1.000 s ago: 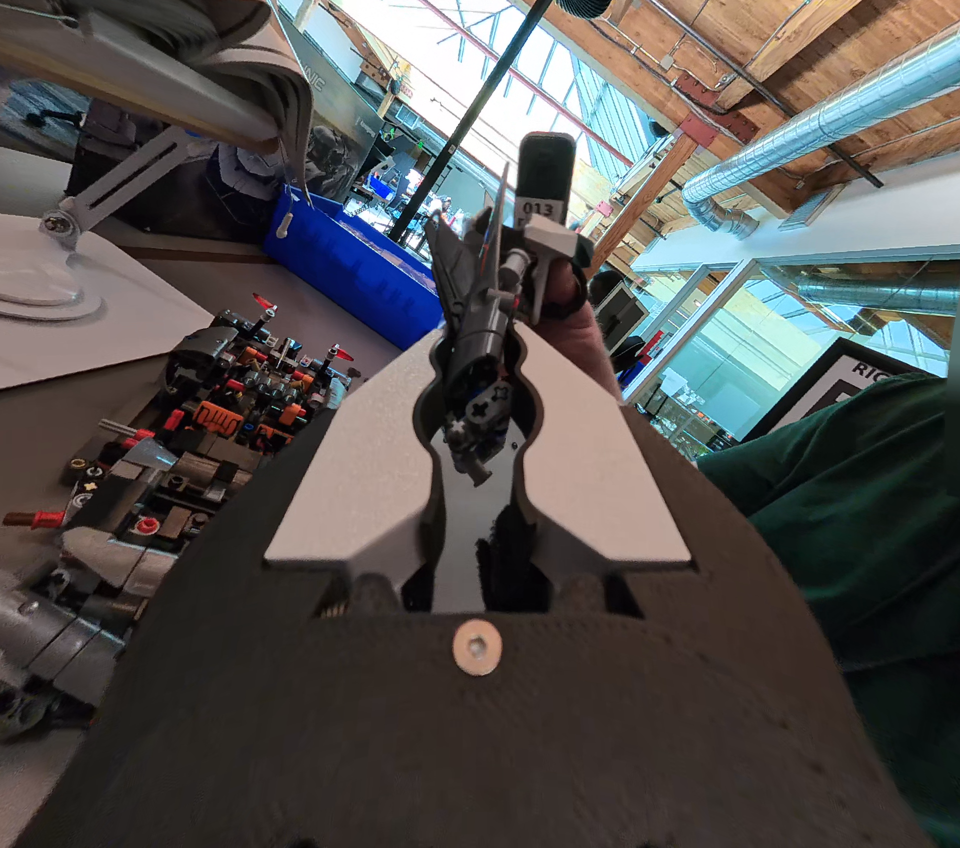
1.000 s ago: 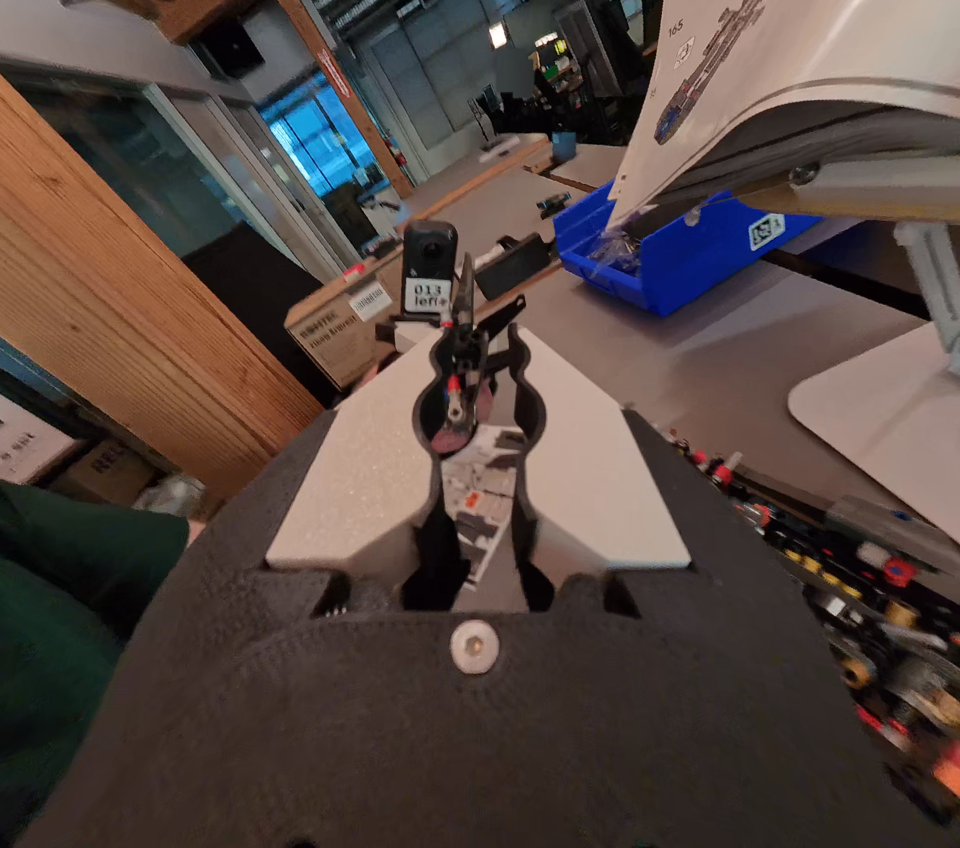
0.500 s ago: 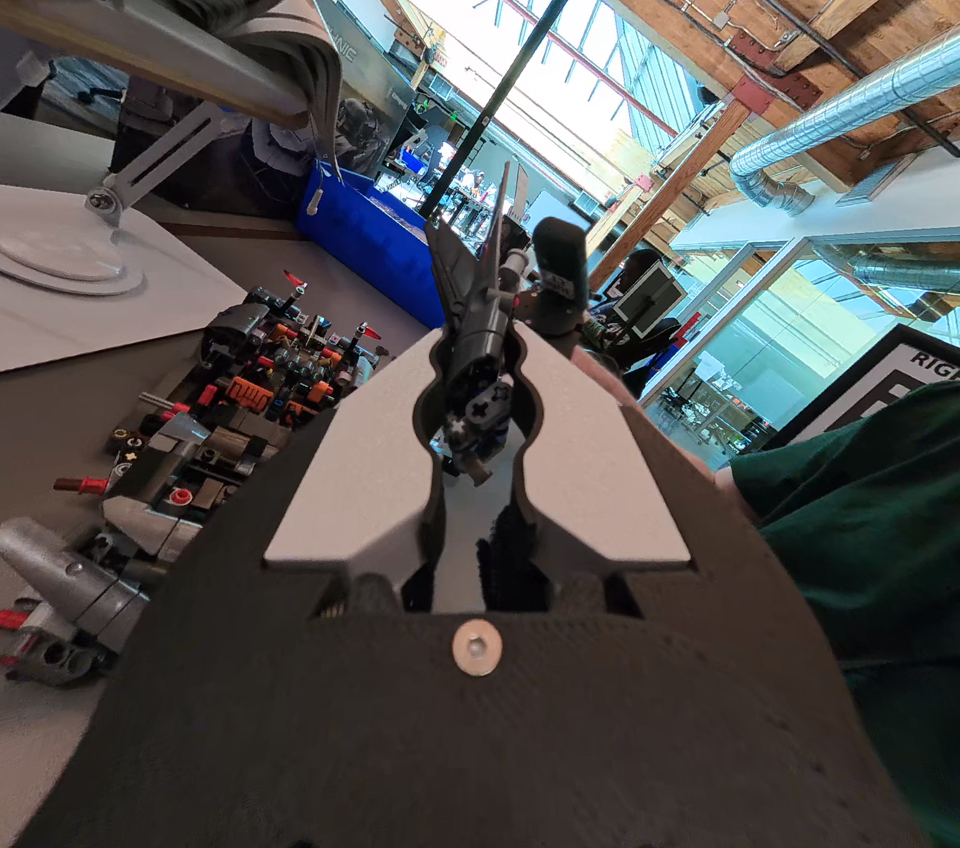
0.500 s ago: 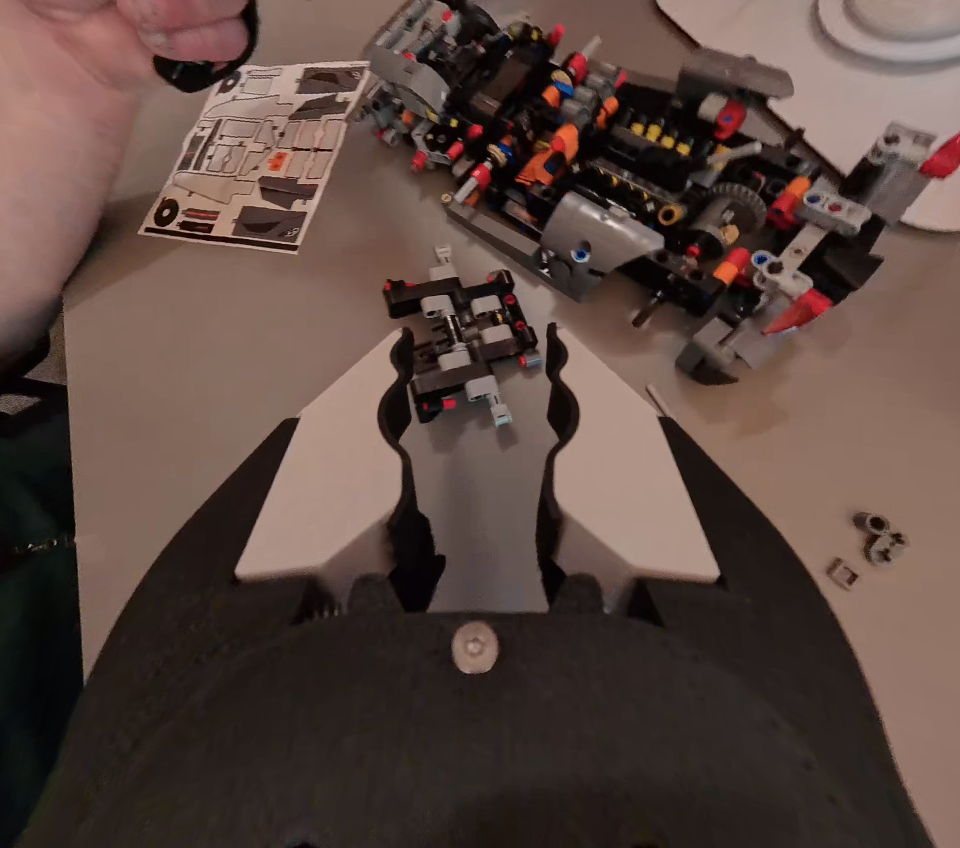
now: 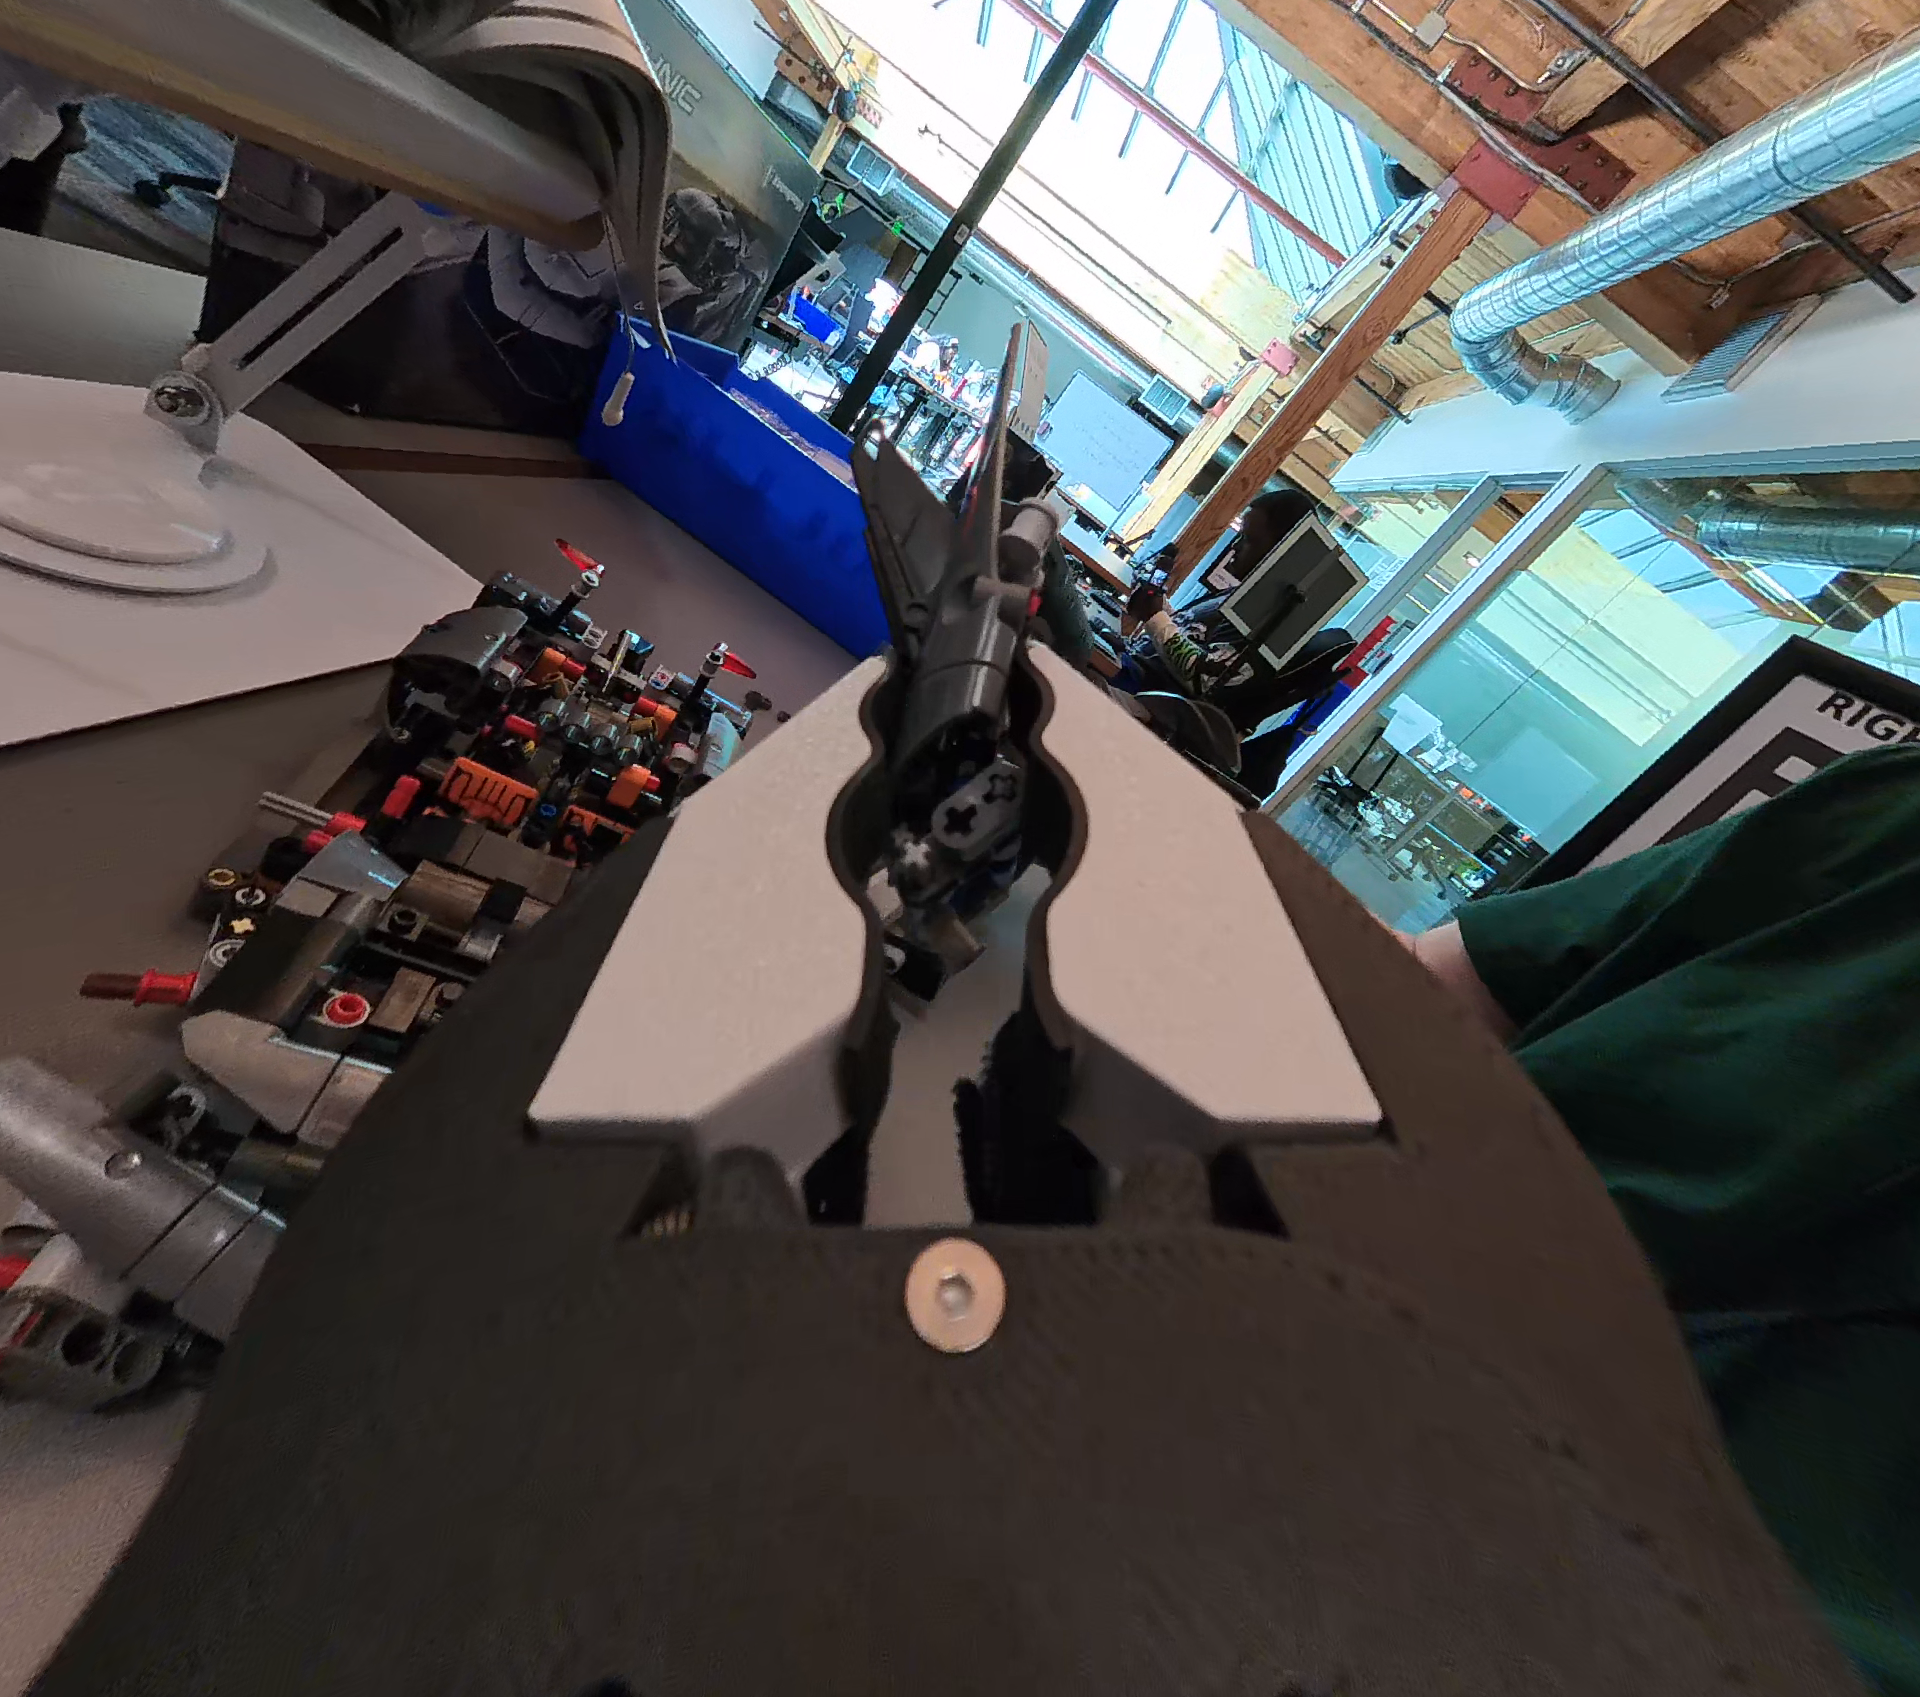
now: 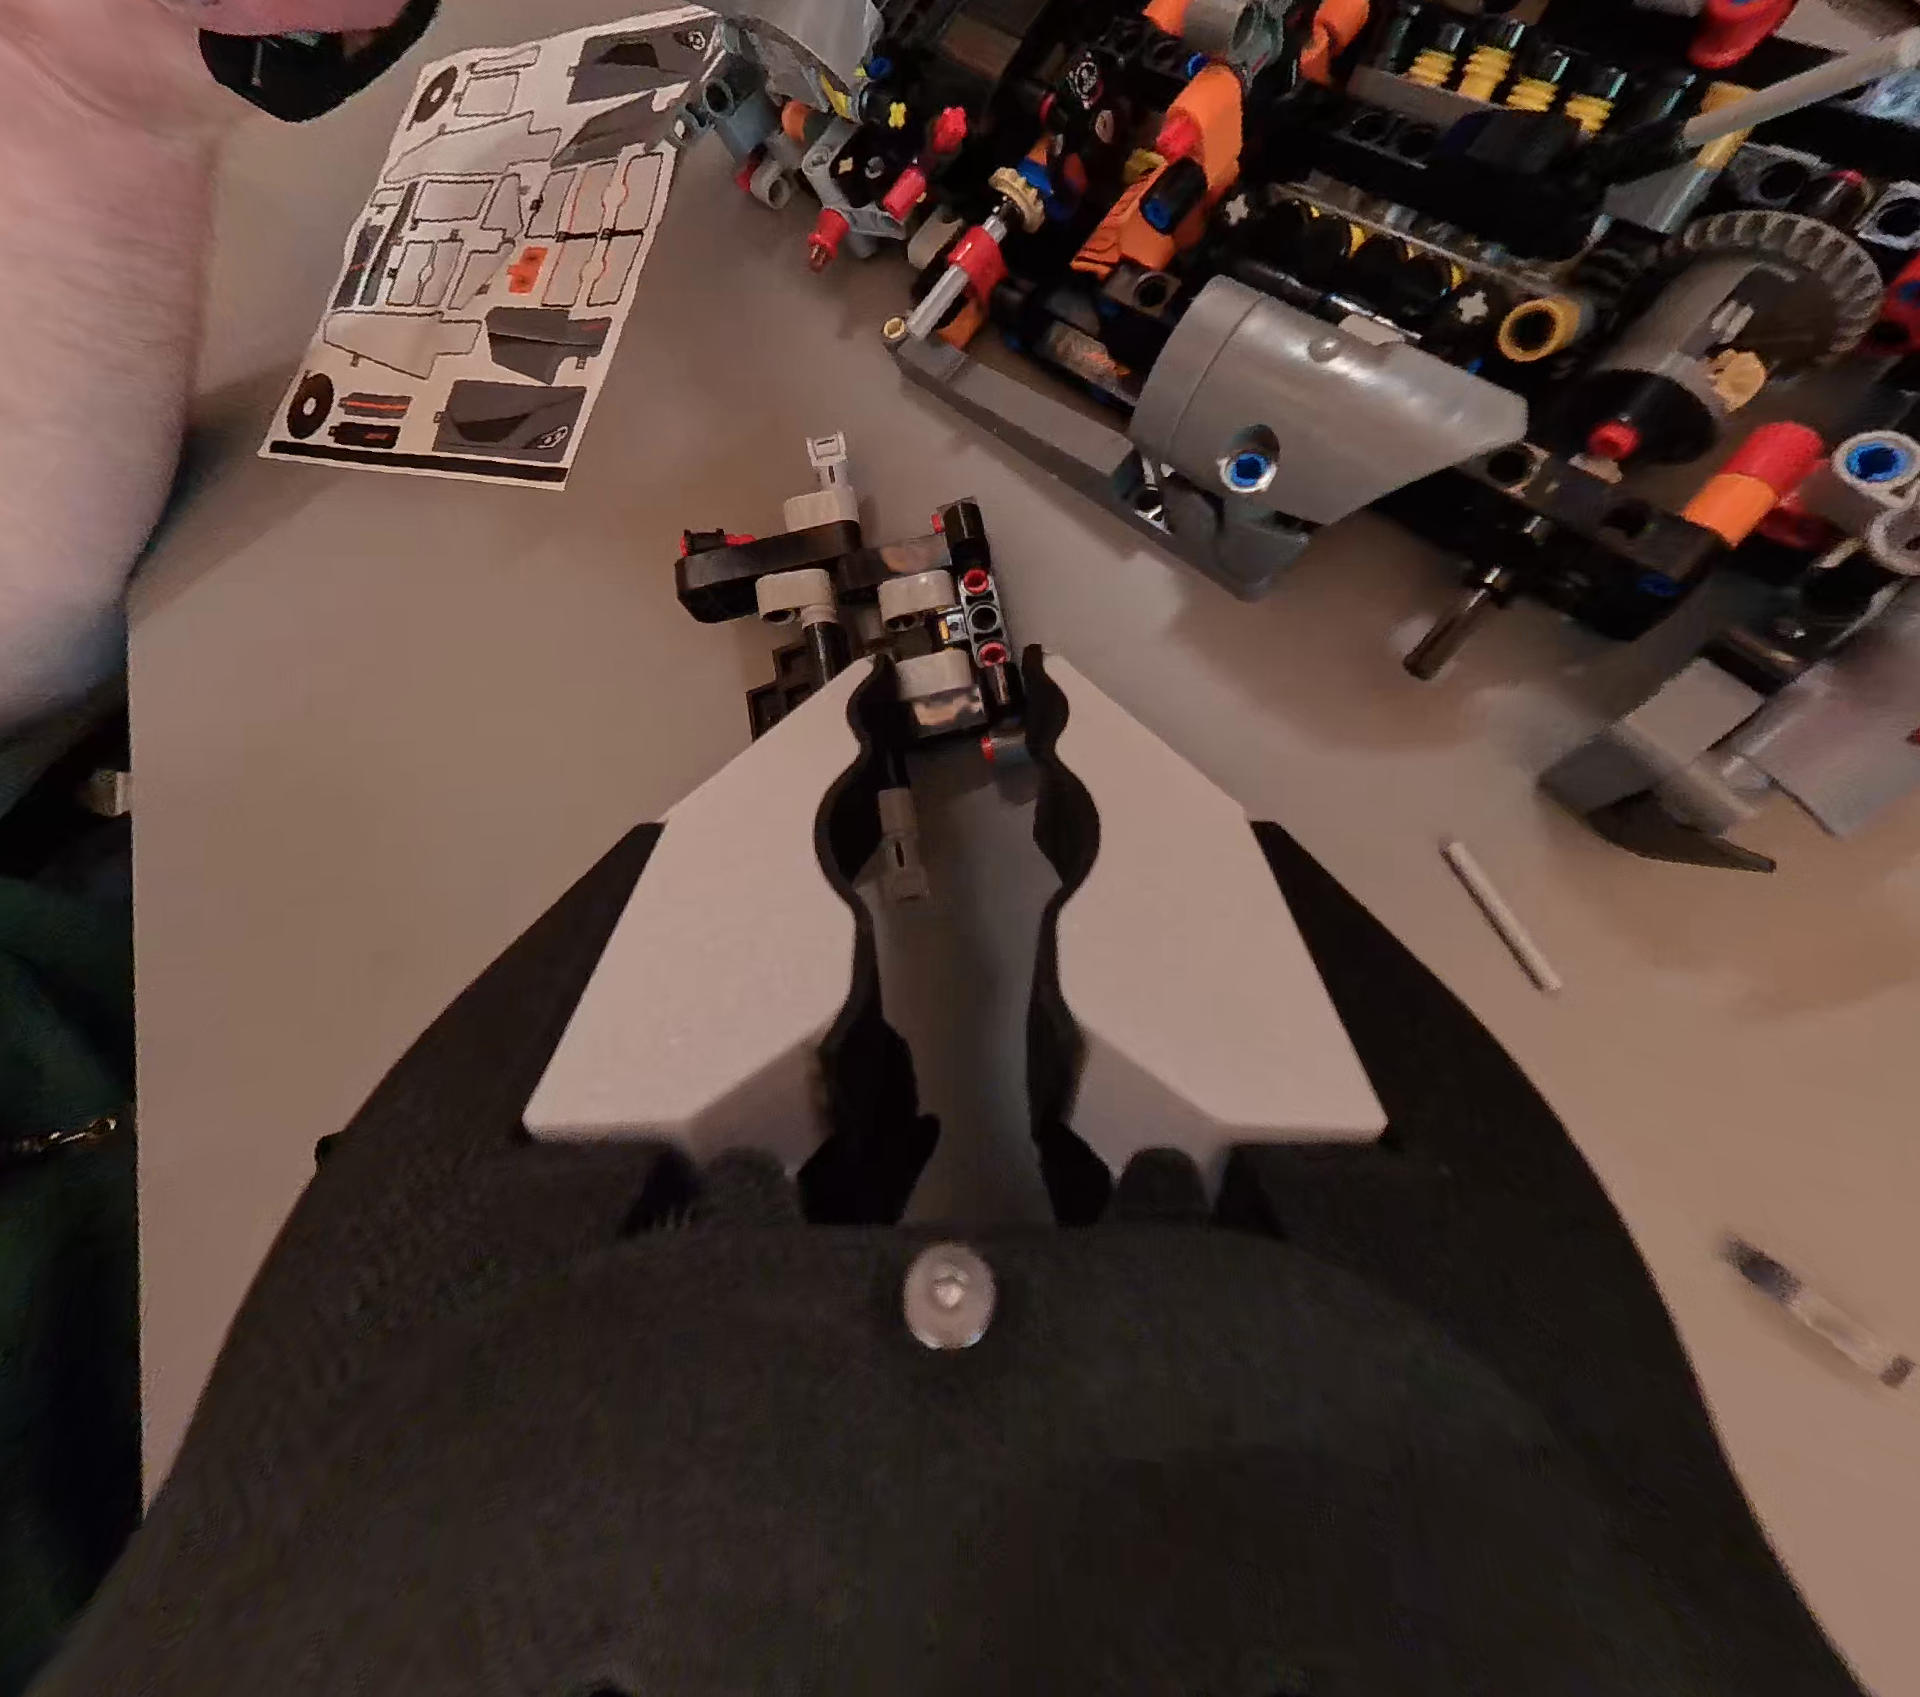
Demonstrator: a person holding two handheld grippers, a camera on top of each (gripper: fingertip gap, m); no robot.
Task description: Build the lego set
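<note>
While the left tool (image 5: 951,816) grips a dark winged sub-assembly (image 5: 951,629) aloft, the right tool (image 6: 940,712), jaws narrowly parted, straddles a small black-and-grey module (image 6: 873,598) just beside the car chassis (image 6: 1299,193) on the surface (image 6: 416,712), apparently about to pinch and lift it for joining.

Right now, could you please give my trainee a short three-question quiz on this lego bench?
1. True or false: the left gripper is shut on a dark lego piece raised off the table.
2. What is between the right gripper fingers? A) sticker sheet B) small black-and-grey sub-assembly C) loose white rod
3. Which side of the large lego model does the sticker sheet lie on, in the right wrist view?

Key: 1 true; 2 B; 3 left.
</note>
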